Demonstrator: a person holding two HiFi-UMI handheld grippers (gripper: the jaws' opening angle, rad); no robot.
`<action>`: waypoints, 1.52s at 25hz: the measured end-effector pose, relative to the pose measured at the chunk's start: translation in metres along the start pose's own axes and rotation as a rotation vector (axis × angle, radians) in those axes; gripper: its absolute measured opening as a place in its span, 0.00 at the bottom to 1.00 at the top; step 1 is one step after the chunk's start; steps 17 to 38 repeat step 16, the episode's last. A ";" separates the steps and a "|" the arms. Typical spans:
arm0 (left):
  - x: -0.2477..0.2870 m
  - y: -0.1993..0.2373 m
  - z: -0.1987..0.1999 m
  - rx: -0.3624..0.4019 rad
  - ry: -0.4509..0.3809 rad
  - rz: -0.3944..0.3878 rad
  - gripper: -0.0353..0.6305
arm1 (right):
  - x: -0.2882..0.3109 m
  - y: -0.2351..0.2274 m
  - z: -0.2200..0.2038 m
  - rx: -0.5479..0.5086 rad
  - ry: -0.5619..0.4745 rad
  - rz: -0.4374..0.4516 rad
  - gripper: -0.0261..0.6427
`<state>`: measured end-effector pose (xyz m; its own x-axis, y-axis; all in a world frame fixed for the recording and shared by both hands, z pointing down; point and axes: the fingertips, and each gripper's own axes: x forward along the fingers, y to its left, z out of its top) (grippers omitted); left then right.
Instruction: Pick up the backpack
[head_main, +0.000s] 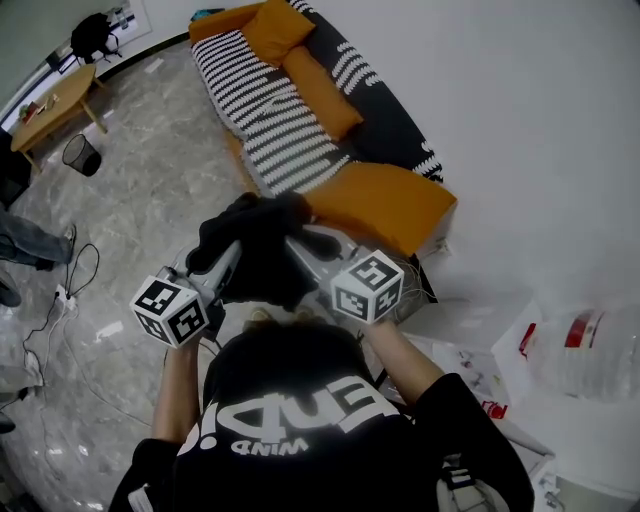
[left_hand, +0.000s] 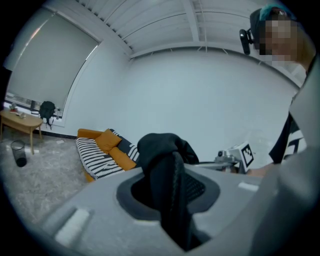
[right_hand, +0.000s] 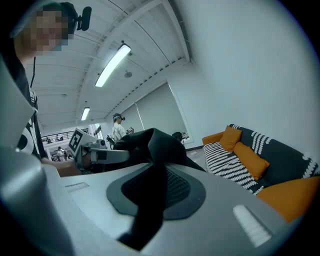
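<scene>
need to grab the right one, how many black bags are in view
2. The held backpack is up close in the foreground. A second black bag sits by the far wall beside the wooden table. Others may be hidden.

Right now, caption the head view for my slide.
Left gripper and right gripper each clamp the black backpack, held up before an orange-cushioned striped sofa.

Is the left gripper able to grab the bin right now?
Probably not. The left gripper is shut on the backpack, so its jaws are full, and the bin stands far off across the floor.
</scene>
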<state>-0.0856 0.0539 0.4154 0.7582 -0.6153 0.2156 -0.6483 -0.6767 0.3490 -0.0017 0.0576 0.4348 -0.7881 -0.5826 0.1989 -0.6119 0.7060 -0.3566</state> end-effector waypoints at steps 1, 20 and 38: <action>0.001 -0.001 -0.001 0.000 0.002 -0.004 0.18 | -0.001 0.000 -0.001 0.003 0.003 0.000 0.11; 0.007 -0.006 -0.003 -0.018 0.010 -0.032 0.18 | -0.007 -0.004 -0.001 -0.026 0.040 0.023 0.11; 0.007 -0.006 -0.003 -0.018 0.010 -0.032 0.18 | -0.007 -0.004 -0.001 -0.026 0.040 0.023 0.11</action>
